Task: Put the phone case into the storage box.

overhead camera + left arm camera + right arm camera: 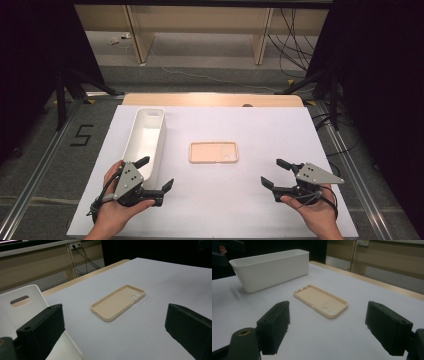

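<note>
Beige phone case (214, 152) lying flat near the middle of the desk (260, 125), open side up, camera holes toward the right edge. Long sides parallel to the near edge. Touched by nothing, free on every side.

White bin (146, 137) standing to the left of the case, long and narrow, running from the far left corner area toward the near edge. Near the case but clearly apart from it. A handle slot (20, 301) seen in one short wall in the left gripper view.

Left gripper (155, 176) held in a hand (116, 202) near the near left corner, just beside the near end of the bin. Jaws spread wide, nothing between them; in the left gripper view the case (118, 302) seen farther off across bare desk between the two black jaws.

Right gripper (274, 173) held in the other hand (316, 212) toward the near right corner, well apart from the case. Jaws also spread wide, gripping nothing. In the right gripper view the case (321, 300) ahead, with the bin (272, 268) behind it.
</note>
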`<state>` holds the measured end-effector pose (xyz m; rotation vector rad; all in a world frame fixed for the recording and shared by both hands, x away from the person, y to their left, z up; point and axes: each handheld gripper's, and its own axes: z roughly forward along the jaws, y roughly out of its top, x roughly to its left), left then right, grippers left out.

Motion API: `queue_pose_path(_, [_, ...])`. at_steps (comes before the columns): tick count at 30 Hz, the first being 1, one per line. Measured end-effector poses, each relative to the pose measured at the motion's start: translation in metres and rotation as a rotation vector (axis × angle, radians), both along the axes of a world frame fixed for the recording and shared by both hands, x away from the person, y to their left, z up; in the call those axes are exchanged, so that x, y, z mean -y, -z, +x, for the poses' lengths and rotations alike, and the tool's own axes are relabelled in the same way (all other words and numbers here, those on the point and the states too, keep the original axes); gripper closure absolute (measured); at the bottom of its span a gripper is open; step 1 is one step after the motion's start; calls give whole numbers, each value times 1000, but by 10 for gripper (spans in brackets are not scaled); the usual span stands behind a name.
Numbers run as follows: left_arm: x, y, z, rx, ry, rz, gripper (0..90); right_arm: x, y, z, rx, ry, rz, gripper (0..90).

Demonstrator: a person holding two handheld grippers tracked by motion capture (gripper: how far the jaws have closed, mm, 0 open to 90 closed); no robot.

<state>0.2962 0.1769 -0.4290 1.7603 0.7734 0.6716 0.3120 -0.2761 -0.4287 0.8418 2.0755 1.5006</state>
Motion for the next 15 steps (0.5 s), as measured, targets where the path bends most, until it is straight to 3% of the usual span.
queue_pose_path(10, [4, -3, 0, 11, 14, -3, 69, 1, -1, 0, 4, 5, -1, 211])
queue_pose_path(15, [12, -8, 1, 23, 26, 20, 255, 1, -1, 1, 8, 14, -1, 211])
